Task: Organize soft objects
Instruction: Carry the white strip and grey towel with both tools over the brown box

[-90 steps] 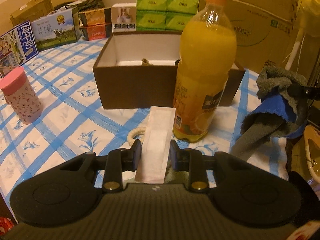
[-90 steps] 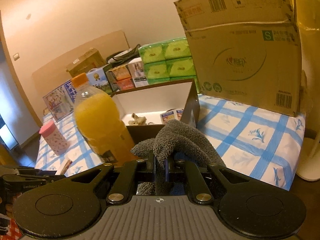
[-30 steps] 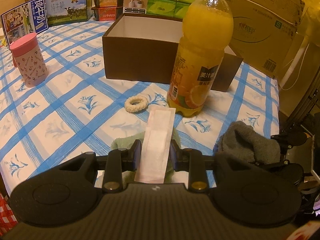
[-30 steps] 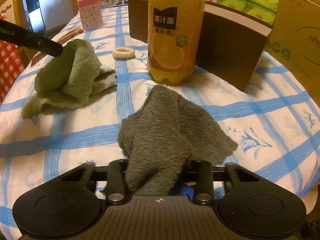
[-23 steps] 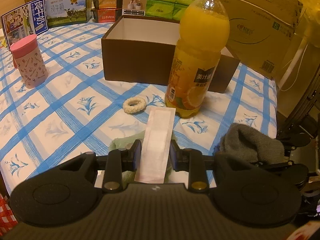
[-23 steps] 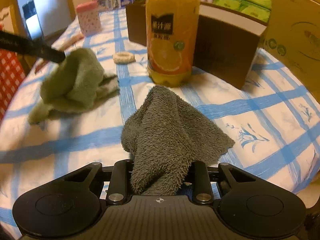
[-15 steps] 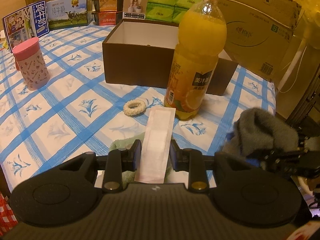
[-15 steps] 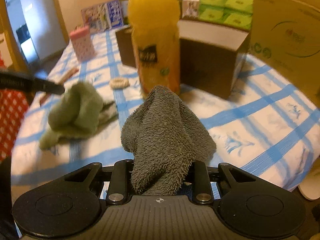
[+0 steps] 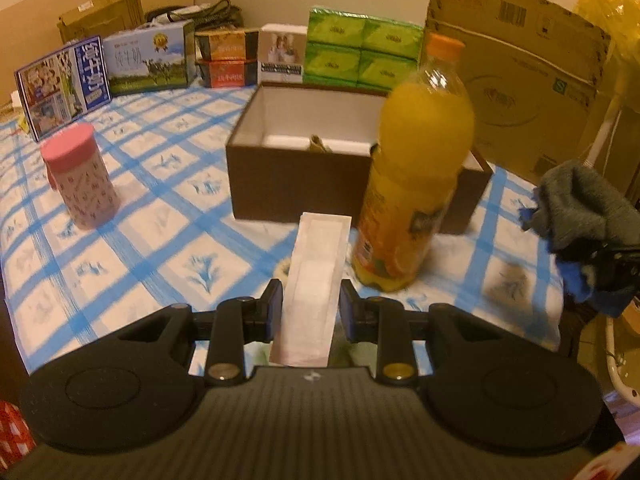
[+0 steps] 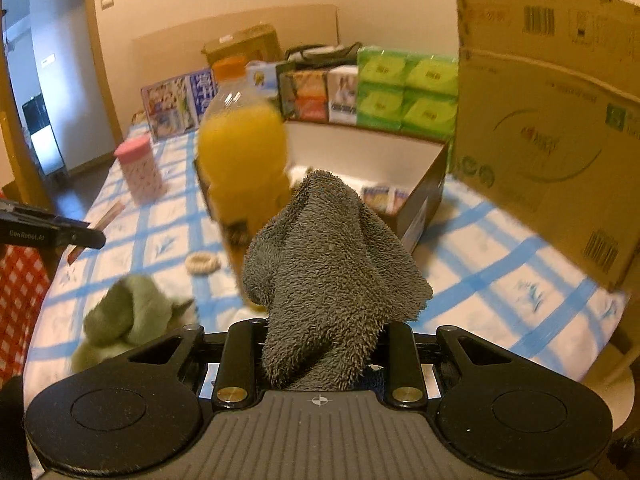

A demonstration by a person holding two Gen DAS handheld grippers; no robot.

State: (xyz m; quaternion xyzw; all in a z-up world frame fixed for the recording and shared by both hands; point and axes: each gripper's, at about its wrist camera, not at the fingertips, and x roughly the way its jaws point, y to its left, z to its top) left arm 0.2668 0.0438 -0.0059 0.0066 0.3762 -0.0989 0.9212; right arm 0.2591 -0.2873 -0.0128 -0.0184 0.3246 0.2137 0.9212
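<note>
Both grippers loaded near the open brown box (image 9: pixel 304 184) on the blue-checked tablecloth (image 9: pixel 160 216).

The right gripper (image 10: pixel 320 344) is clamped on a grey towel (image 10: pixel 328 264), lifted off the cloth on the near side of the box, with a scrap of blue cloth (image 9: pixel 576 276) showing under it in the left wrist view. The left gripper (image 9: pixel 312 304) has its jaws narrowly apart with a flat white packet (image 9: pixel 316 280) between them; whether the pads touch it I cannot tell. A green towel (image 10: pixel 124 316) lies crumpled on the cloth, well short of the box, near a cream ring (image 10: pixel 204 262). The orange juice bottle (image 9: pixel 416 184) stands just in front of the box; its label is too blurred to read. A pink-lidded canister (image 9: pixel 80 176) stands to the left of the box. Behind the box is a carton marked "S" (image 9: pixel 516 76). The left gripper's body reads "GenRobot.AI".
</note>
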